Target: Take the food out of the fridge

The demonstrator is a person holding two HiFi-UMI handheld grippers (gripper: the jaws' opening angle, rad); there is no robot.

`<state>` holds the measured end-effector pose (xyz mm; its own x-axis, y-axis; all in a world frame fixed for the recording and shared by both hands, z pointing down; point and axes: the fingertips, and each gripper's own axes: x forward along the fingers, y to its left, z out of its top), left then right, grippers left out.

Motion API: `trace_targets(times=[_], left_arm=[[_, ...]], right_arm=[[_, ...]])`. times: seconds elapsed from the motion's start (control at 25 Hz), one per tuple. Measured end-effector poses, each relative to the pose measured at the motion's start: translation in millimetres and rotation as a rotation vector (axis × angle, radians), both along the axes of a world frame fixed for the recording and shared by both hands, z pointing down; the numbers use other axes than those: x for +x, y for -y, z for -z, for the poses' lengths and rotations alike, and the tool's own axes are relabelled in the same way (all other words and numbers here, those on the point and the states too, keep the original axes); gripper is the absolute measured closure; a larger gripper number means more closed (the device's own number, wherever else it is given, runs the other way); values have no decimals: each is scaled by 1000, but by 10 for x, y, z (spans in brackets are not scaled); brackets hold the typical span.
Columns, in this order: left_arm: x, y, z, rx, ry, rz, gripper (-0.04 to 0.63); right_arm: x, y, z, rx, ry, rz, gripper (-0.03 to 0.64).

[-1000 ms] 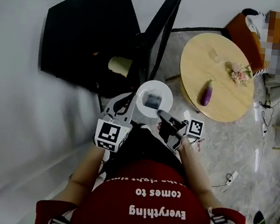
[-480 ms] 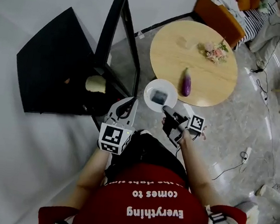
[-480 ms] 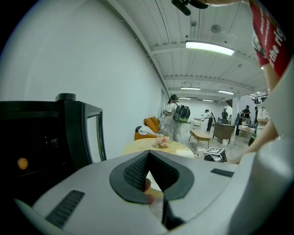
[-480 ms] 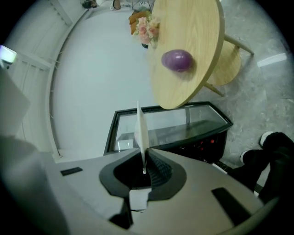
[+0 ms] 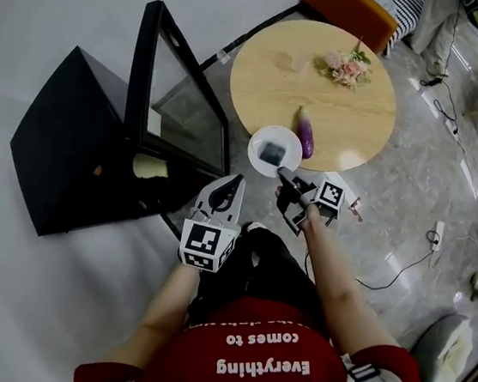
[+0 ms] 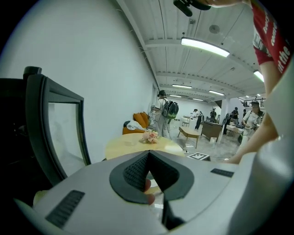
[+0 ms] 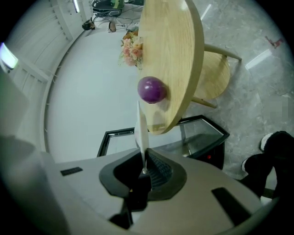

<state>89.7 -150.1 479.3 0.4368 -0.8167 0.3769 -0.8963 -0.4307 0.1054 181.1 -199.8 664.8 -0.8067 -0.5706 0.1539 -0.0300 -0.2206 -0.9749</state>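
White plate (image 5: 259, 143) with dark food (image 5: 271, 153) on it is pinched by its edge in your right gripper (image 5: 284, 176), near the purple eggplant (image 5: 304, 138) on the round table (image 5: 336, 103). Your left gripper (image 5: 235, 184) has its jaws together on nothing, by the open black fridge (image 5: 62, 155)

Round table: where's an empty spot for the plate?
The middle of the table, between the flowers and the eggplant, is bare wood. The near edge is crowded: the eggplant, plus the plate in the right claw.
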Motion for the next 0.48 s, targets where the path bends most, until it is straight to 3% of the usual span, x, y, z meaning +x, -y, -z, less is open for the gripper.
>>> trace_targets(times=[0.28, 0.48], left_arm=[[161, 100, -172, -36, -19, -27, 598], [176, 126, -284, -60, -26, -34, 598]], right_arm=[[-39, 122, -228, -21, -8, -50, 591], [29, 245, -300, -56, 7, -153, 592]])
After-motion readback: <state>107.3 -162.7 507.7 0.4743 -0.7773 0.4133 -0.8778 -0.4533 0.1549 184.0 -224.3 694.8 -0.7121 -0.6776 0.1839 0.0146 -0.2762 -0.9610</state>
